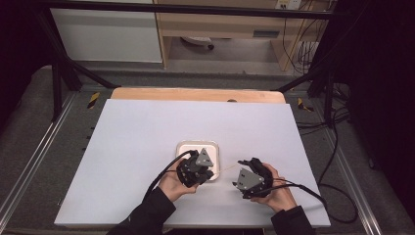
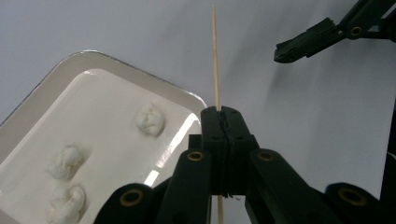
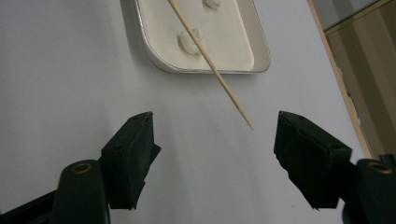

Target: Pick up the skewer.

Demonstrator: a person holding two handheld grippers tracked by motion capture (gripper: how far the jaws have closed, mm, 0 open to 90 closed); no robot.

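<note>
No legible text, label, brand or number is found in any view. No sign can be read on any surface.

Left gripper (image 1: pixel 208 175) has its jaws pressed together, pointing toward the right gripper (image 1: pixel 236 177), whose jaws stand apart.

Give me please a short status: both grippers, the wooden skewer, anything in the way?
Left gripper shut on wooden skewer. Right gripper open, skewer tip between its jaws, untouched. White tray with dough balls beside. Nothing blocking.
</note>
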